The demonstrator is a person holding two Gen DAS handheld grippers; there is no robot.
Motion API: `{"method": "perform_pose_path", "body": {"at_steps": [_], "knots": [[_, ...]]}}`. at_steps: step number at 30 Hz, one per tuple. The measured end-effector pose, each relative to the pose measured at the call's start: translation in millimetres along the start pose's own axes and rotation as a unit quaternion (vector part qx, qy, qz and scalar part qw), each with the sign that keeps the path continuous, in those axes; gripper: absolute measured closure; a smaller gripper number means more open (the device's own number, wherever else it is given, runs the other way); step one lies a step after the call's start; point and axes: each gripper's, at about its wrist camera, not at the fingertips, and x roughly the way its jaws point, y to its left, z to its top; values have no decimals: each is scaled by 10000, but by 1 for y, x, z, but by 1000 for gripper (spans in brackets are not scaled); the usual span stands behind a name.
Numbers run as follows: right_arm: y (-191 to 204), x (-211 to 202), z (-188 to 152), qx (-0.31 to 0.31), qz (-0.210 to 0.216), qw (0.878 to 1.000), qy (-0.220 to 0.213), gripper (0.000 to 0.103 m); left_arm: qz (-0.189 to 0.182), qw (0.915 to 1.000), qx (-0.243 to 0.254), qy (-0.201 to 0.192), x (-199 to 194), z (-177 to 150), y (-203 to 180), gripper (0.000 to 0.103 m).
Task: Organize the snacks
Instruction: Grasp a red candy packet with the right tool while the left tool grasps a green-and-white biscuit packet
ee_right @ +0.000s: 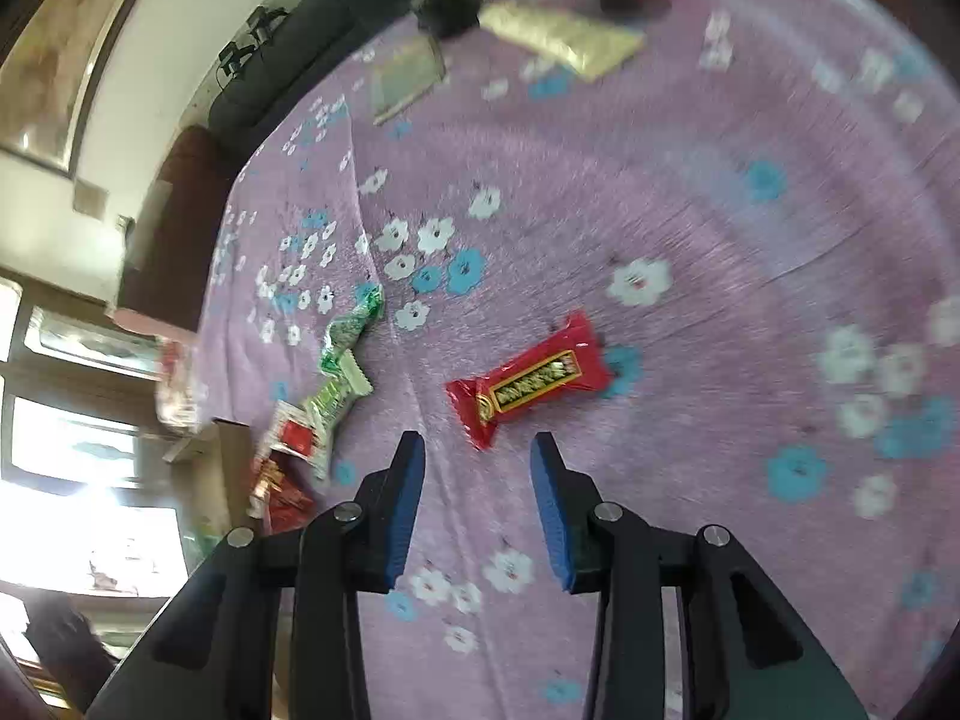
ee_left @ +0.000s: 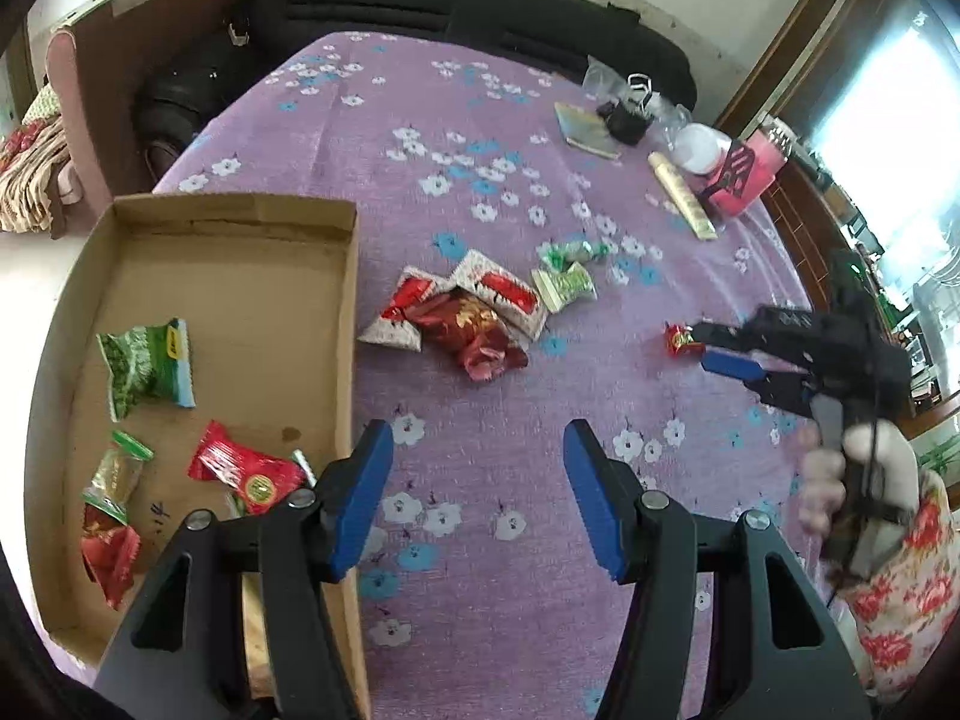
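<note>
Now | left gripper (ee_left: pixel 477 492): jaws held apart, nothing gripped | right gripper (ee_right: pixel 478 507): jaws parted, empty, red snack bar (ee_right: pixel 528 381) just ahead | gold label seen, writing unreadable

We count one cardboard box (ee_left: pixel 351 324) holding four snack packets: two green (ee_left: pixel 147 369), two red (ee_left: pixel 246 471). On the counter's purple cloth (ee_left: pixel 480 120) lie seven loose: five red or red-and-white (ee_left: pixel 462 318), two green (ee_left: pixel 564 285).
</note>
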Motion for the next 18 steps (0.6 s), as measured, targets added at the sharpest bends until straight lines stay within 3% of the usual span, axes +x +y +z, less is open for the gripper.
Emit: {"method": "perform_pose_path", "body": {"at_steps": [6, 12, 14, 16, 18], "knots": [[8, 18, 25, -79, -359, 9993, -120, 62, 146, 9999, -58, 63, 15, 3, -2, 43], [36, 28, 15, -1070, -947, 9894, -263, 62, -1, 9994, 291, 197, 33, 19, -18, 43], [40, 29, 7, -1451, -1153, 9822, -317, 65, -32, 9988, 423, 224, 42, 29, -25, 43], [38, 28, 5, -1615, -1310, 9776, -337, 86, -131, 9977, 616, 262, 54, 42, -36, 43], [31, 25, 5, -1601, -1177, 9797, -274, 86, -172, 9956, 869, 291, 67, 55, -49, 43]]}}
